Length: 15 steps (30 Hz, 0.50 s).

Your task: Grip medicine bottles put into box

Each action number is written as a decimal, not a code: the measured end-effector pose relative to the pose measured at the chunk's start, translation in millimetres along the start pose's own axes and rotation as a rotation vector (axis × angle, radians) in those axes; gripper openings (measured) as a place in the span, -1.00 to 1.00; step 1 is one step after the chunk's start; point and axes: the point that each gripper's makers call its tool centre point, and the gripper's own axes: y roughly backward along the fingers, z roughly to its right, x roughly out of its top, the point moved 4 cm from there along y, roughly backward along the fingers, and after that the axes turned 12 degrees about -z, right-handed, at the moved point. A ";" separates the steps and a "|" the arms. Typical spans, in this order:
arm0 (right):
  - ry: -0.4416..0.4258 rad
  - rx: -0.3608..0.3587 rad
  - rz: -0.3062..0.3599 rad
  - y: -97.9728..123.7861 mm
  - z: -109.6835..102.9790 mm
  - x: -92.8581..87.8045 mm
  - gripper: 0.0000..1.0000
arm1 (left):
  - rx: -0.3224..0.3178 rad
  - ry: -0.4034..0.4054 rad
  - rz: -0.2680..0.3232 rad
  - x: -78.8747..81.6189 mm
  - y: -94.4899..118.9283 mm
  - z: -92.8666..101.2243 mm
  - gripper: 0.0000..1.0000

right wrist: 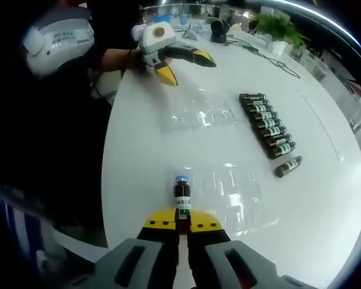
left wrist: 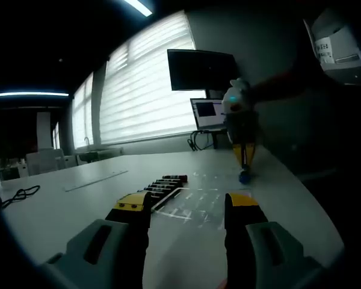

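Ahead of the right gripper [right wrist: 182, 227], bare white table [right wrist: 168, 150] lies open. To its forward right a row of bottles [right wrist: 266, 124] blocks the way, with one stray bottle [right wrist: 288, 166] near it. The left gripper [right wrist: 179, 65] hangs far ahead.

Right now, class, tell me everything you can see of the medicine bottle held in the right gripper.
The medicine bottle is small and dark, glass by the look of it, with a blue cap and a green and white label. It stands roughly upright over the white table, the right gripper shut on its lower body. A clear plastic box lies just beside it. In the left gripper view its blue cap shows at the gripper's tips. Whether its base touches the table cannot be told.
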 end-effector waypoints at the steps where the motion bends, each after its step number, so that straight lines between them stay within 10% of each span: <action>1: -0.005 0.003 0.003 -0.1 0.2 -0.4 -0.98 | 0.000 0.000 0.000 0.0 0.0 0.0 -0.17; 15: 0.113 0.023 -0.014 -3.5 -4.6 0.0 -0.98 | 0.000 -0.001 0.000 0.2 -0.2 0.3 -0.17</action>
